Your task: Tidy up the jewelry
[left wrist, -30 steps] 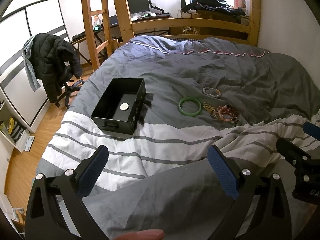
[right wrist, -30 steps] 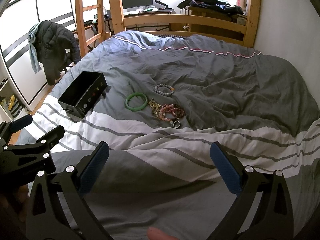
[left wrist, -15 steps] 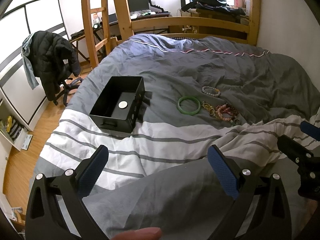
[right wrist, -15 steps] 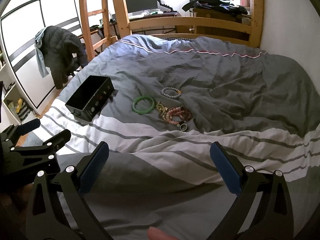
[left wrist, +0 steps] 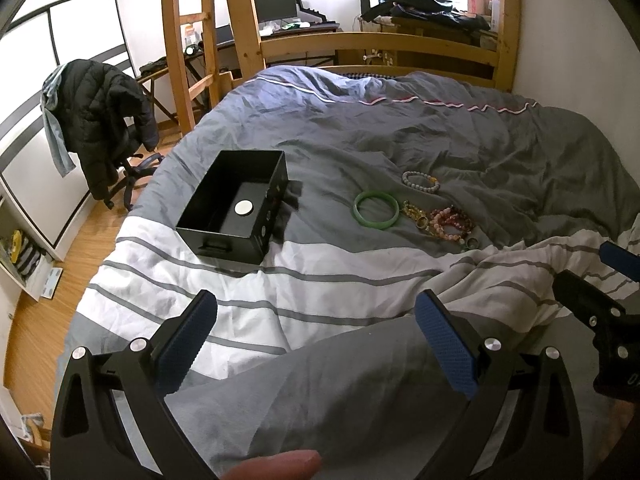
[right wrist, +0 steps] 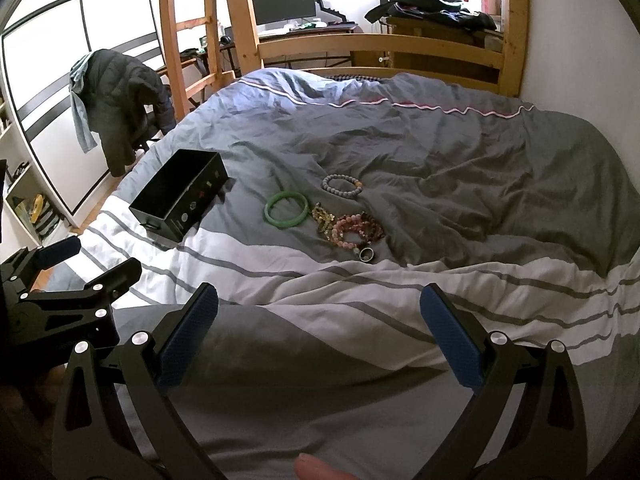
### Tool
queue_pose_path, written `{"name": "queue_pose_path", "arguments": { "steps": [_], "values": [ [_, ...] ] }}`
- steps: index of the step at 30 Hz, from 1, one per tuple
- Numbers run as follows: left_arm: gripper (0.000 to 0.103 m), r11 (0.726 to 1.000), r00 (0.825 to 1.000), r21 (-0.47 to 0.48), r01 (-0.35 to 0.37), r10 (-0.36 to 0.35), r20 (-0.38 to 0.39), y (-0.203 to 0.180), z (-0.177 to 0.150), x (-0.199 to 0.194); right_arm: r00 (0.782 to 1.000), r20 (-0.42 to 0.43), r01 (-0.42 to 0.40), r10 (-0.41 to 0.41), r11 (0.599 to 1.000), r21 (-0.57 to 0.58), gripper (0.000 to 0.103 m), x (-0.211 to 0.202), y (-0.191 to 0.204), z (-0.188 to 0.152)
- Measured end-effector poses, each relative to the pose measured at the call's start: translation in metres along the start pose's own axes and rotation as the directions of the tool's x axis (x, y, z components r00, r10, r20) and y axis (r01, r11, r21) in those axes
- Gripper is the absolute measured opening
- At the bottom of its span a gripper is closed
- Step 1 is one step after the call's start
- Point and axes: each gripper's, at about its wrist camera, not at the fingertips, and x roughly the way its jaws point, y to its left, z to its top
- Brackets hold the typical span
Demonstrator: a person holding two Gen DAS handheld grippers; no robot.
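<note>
A black open box (left wrist: 236, 210) with a round white disc inside sits on the bed, left of the jewelry; it also shows in the right wrist view (right wrist: 178, 204). A green bangle (left wrist: 375, 210) (right wrist: 286, 208), a grey bead bracelet (left wrist: 420, 182) (right wrist: 342, 185), a gold chain piece (right wrist: 322, 216), pink bead bracelets (left wrist: 450, 220) (right wrist: 356, 228) and a small ring (right wrist: 366, 255) lie together on the grey duvet. My left gripper (left wrist: 316, 344) is open and empty, low over the near bed edge. My right gripper (right wrist: 318, 338) is open and empty, also near the front, well short of the jewelry.
The bed has a wooden frame and ladder (left wrist: 180, 40) at the back left. An office chair with a dark jacket (left wrist: 100, 120) stands on the wood floor to the left. A white wall runs along the right of the bed.
Both grippers have moved slightly forward toward the bed; the box and jewelry look a little nearer. Both stay open and empty.
</note>
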Motion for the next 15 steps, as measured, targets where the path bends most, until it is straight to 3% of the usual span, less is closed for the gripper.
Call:
{"name": "queue_pose_path", "arguments": {
  "steps": [15],
  "values": [
    [0.098,0.999,1.0,-0.025,-0.023,0.024,0.02,0.005,0.003,0.017,0.999,0.014,0.03,-0.03,1.0,-0.004,0.1,0.017,-0.007,-0.003]
  ]
}}
